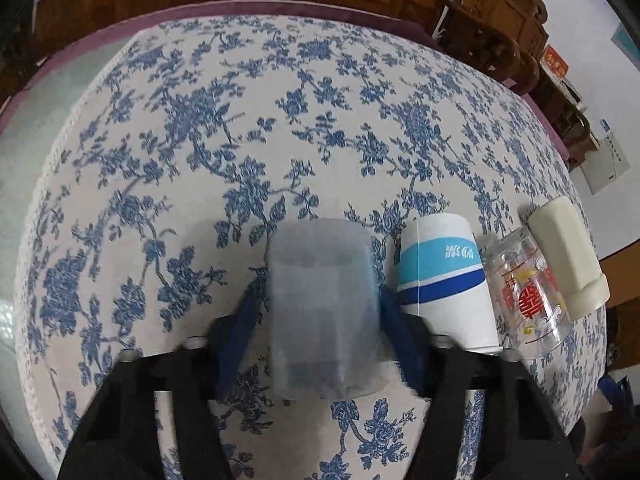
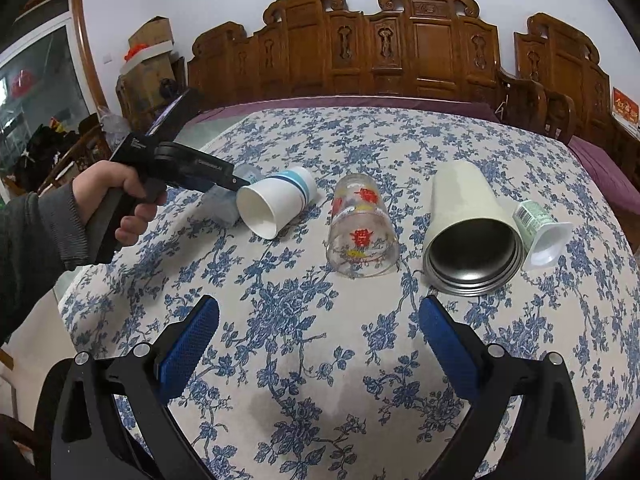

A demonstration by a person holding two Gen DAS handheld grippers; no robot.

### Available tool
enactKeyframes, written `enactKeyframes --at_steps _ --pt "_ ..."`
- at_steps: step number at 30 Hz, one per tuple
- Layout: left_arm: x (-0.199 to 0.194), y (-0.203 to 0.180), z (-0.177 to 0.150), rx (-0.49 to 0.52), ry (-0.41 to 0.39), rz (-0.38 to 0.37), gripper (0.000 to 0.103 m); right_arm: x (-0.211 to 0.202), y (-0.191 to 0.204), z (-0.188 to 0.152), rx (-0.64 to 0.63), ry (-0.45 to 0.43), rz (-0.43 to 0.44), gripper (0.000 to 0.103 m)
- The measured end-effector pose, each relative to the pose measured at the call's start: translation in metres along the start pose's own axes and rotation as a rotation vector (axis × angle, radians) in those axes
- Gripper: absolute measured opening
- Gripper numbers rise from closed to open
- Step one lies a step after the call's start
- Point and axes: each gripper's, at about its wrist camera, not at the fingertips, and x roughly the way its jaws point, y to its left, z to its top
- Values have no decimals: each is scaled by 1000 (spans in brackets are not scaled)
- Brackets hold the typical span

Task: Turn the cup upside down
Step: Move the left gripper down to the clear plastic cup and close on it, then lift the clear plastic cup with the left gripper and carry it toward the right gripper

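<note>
A frosted translucent plastic cup (image 1: 324,312) lies on its side between the blue pads of my left gripper (image 1: 320,328), which is shut on it, low over the floral tablecloth. In the right wrist view the same cup (image 2: 222,204) is mostly hidden behind the left gripper (image 2: 236,182) and a paper cup. My right gripper (image 2: 320,340) is open and empty above the cloth near the front edge.
Lying on their sides in a row: a white paper cup with blue bands (image 2: 276,204) (image 1: 444,280), a printed glass (image 2: 360,228) (image 1: 524,296), a cream steel tumbler (image 2: 472,232) (image 1: 564,256), a small white plastic cup (image 2: 544,232). Carved wooden chairs (image 2: 400,40) stand behind the table.
</note>
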Motion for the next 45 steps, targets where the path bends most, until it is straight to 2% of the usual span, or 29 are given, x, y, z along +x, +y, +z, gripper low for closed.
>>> enactKeyframes --at_steps 3,8,15,19,25,34,36,40,43,45 --pt "-6 0 -4 -8 -13 18 53 -6 1 -1 4 -5 3 101" --pt "-40 -7 -22 5 -63 46 53 -19 2 -4 7 -21 3 101" --pt "-91 -47 -72 77 -142 71 54 -41 -2 -15 18 -47 -17 101" --pt "-100 -72 -100 100 -167 68 54 -53 -11 -22 37 -58 -36 101" --pt "-94 -110 -135 139 -174 27 54 -72 -25 -33 71 -77 -72 101" --pt "-70 -170 -167 208 -170 -18 53 -94 -50 -55 109 -90 -125 101" --pt "-65 -180 -172 224 -178 -21 45 -97 -54 -61 107 -90 -141 101" --pt "-60 -186 -176 235 -169 2 42 -103 -63 -72 127 -94 -153 101" --pt "-59 -181 -172 208 -160 -8 42 -103 -64 -77 134 -87 -155 101" --pt "-64 -180 -170 216 -176 10 42 -104 -62 -76 133 -89 -150 101"
